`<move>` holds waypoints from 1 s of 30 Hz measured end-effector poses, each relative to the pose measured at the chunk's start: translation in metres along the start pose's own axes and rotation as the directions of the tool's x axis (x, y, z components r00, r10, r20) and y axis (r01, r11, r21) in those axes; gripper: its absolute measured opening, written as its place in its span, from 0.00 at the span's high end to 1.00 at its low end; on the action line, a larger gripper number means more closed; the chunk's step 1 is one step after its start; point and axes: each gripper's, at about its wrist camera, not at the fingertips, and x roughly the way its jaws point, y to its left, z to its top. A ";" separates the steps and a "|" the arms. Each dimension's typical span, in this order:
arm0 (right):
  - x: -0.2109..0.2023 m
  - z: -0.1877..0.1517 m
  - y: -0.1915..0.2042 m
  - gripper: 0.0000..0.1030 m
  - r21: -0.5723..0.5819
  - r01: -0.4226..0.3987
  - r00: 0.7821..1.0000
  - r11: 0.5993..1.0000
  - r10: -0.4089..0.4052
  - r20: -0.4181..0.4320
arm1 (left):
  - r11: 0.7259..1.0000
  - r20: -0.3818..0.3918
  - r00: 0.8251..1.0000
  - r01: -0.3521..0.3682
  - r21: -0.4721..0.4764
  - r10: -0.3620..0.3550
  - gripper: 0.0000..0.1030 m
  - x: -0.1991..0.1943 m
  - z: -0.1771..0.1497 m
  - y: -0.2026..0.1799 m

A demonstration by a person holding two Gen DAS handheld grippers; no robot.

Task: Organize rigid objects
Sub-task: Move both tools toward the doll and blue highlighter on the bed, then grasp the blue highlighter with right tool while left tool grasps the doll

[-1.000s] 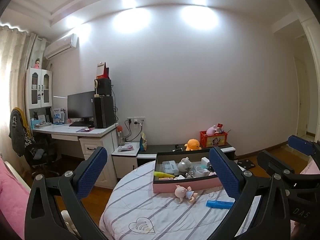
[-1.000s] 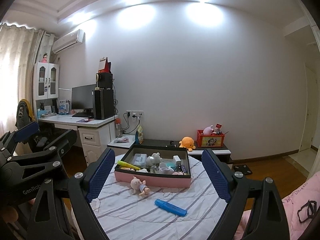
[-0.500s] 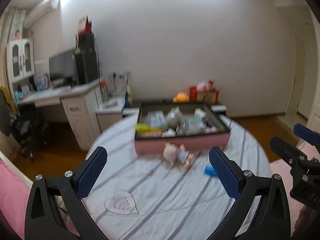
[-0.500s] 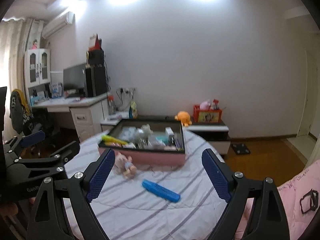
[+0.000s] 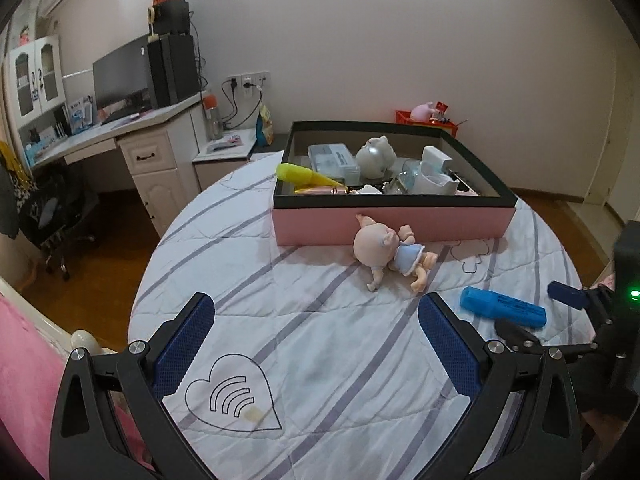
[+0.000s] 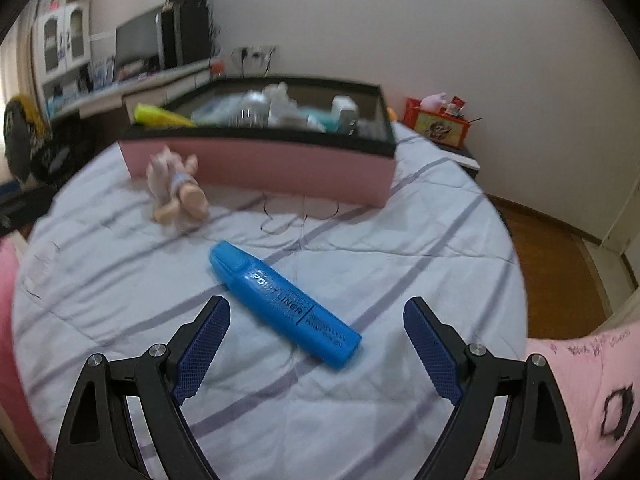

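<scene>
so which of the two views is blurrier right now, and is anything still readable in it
Right wrist view is blurrier: the pink box with black rim and the small pig doll in a blue dress are smeared, yet the blue plastic highlighter still reads "POINT LINER". Left wrist view is sharp, with fisheye bending at the edges.

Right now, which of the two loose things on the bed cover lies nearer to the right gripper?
The blue highlighter. It lies just ahead of the open right gripper, while the piglet doll lies farther off, beside the pink box.
</scene>
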 end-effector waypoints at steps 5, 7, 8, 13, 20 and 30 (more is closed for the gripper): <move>0.009 0.005 -0.001 0.13 -0.009 -0.046 0.999 0.999 0.046 -0.017 | 1.000 -0.005 1.000 0.001 0.003 -0.001 0.00 0.004 0.002 0.000; 0.010 0.006 -0.001 0.13 -0.010 -0.054 0.998 0.999 0.053 -0.026 | 1.000 -0.003 1.000 0.001 0.003 -0.001 0.00 0.003 0.002 0.001; 0.011 0.007 -0.001 0.13 -0.013 -0.056 0.998 0.998 0.056 -0.027 | 1.000 -0.003 1.000 0.002 0.004 -0.002 0.00 0.003 0.002 0.001; 0.015 0.011 0.000 0.14 -0.016 -0.087 0.996 0.996 0.086 -0.039 | 1.000 -0.010 1.000 0.002 0.011 -0.002 0.00 0.005 0.003 0.000; 0.016 0.018 0.000 0.61 -0.034 -0.138 0.990 0.990 0.137 -0.040 | 1.000 -0.020 1.000 -0.001 0.016 0.001 0.00 0.008 0.002 0.001; 0.018 0.014 -0.042 0.73 0.114 -0.061 0.998 0.992 0.061 0.005 | 0.995 -0.064 0.994 0.085 -0.053 -0.089 0.00 0.038 0.013 -0.019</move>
